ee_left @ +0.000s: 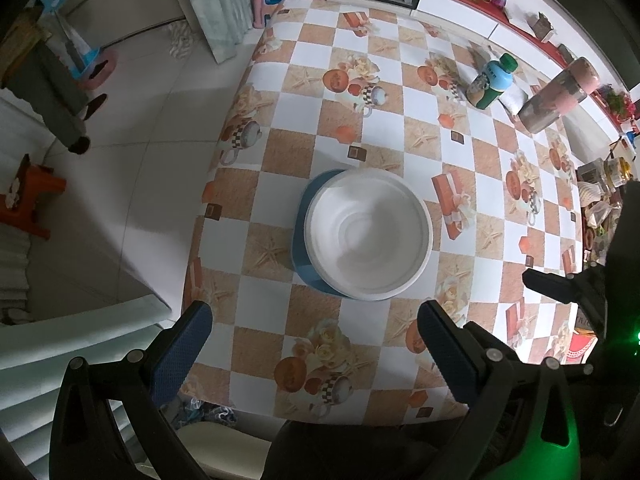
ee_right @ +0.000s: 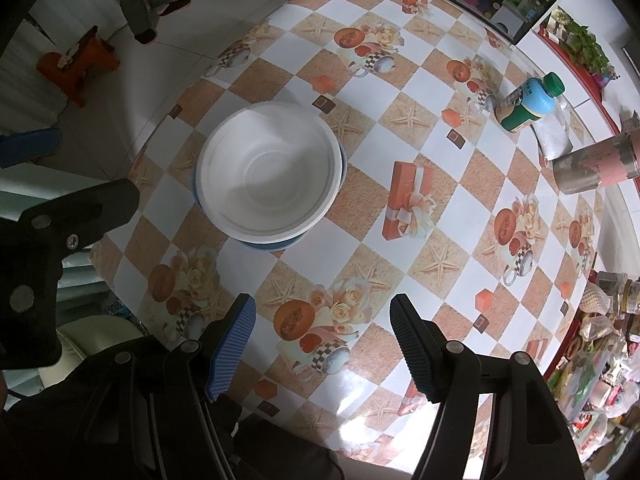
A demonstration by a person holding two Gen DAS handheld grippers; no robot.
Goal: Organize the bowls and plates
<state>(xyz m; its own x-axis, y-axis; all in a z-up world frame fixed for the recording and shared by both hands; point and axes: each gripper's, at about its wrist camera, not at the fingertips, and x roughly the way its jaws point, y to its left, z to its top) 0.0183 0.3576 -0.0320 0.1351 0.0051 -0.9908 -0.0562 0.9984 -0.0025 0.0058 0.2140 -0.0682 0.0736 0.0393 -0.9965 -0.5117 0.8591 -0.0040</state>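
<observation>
A white bowl (ee_left: 368, 234) sits stacked on a blue plate (ee_left: 304, 248) on the checkered tablecloth; a white rim shows just under the bowl. The stack also shows in the right wrist view, the bowl (ee_right: 270, 178) over the blue plate (ee_right: 266, 246). My left gripper (ee_left: 316, 312) is open and empty, held above the table just in front of the stack. My right gripper (ee_right: 322, 304) is open and empty, above the table to the front right of the stack.
A green-capped bottle (ee_left: 492, 80) lies on its side at the back right, beside a pink and grey tumbler (ee_left: 560, 94), also on its side. Cluttered packets and jars (ee_right: 600, 344) crowd the table's right edge. The table (ee_left: 224, 184) drops to the floor at left.
</observation>
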